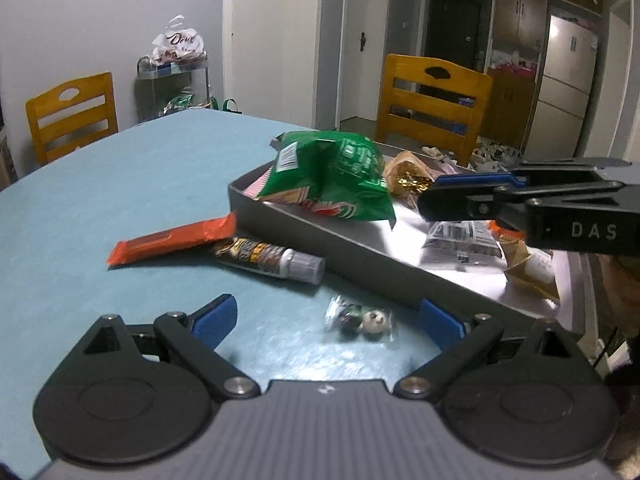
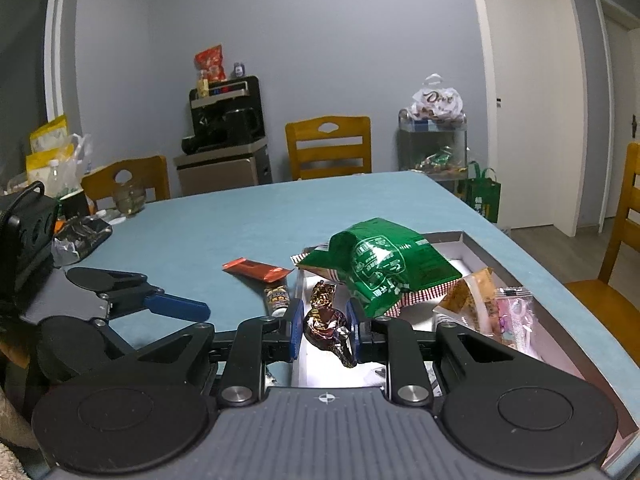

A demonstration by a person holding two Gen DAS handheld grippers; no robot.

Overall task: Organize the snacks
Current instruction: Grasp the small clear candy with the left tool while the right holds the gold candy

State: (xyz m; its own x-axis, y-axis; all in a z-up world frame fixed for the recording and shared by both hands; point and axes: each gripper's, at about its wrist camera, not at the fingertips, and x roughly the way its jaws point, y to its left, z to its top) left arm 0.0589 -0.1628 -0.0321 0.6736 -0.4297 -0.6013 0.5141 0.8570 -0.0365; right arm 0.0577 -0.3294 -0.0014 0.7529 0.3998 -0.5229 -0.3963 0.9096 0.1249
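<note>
Your right hand-held gripper [image 2: 325,334] was nearly closed on a foil-wrapped chocolate [image 2: 326,326], the blue pads pressing its crinkled brown-and-gold wrapper from both sides, above the white floor of the grey tray [image 2: 486,246]. That sweet looked light and small, its foil slick and easily crushed; the firm middle, where you had it, seemed the best place to grip, not the twisted tail. Its long axis ran roughly away from the camera, the tail drooping toward you.

Your left hand-held gripper [image 1: 326,320] stood wide open and empty over the blue worktop [image 1: 140,184], framing a small clear packet of sweets [image 1: 362,320] just beside the tray wall. That packet looked soft and slippery; its axis I could not tell.
</note>
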